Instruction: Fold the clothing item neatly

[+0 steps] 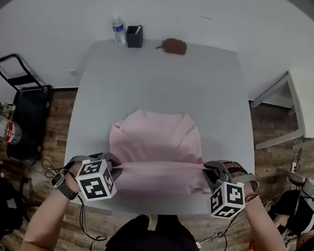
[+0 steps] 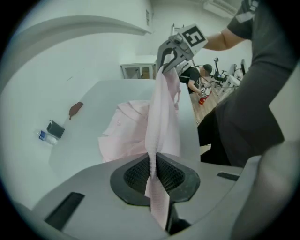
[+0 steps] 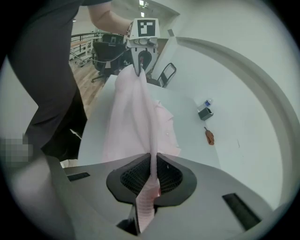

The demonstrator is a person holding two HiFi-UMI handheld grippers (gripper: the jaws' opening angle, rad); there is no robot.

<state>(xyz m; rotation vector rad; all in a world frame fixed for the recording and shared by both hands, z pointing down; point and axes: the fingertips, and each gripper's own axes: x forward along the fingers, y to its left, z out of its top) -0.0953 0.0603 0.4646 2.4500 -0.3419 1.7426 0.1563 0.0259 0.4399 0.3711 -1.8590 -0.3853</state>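
Observation:
A pale pink shirt [image 1: 157, 145] lies on the grey table [image 1: 157, 81], its near edge lifted off the surface and stretched between both grippers. My left gripper [image 1: 111, 161] is shut on the near left corner of the shirt [image 2: 161, 117]; in the left gripper view the cloth is pinched between the black pads [image 2: 136, 174]. My right gripper [image 1: 211, 171] is shut on the near right corner of the shirt [image 3: 133, 117], with cloth hanging out below the pads [image 3: 171, 177]. The far part of the shirt still rests on the table.
A water bottle [image 1: 119, 30], a dark cup [image 1: 134, 36] and a brown object [image 1: 174, 46] stand at the table's far edge. A black chair [image 1: 29, 110] and another bottle [image 1: 3, 129] are on the left; a white desk [image 1: 298, 110] is on the right.

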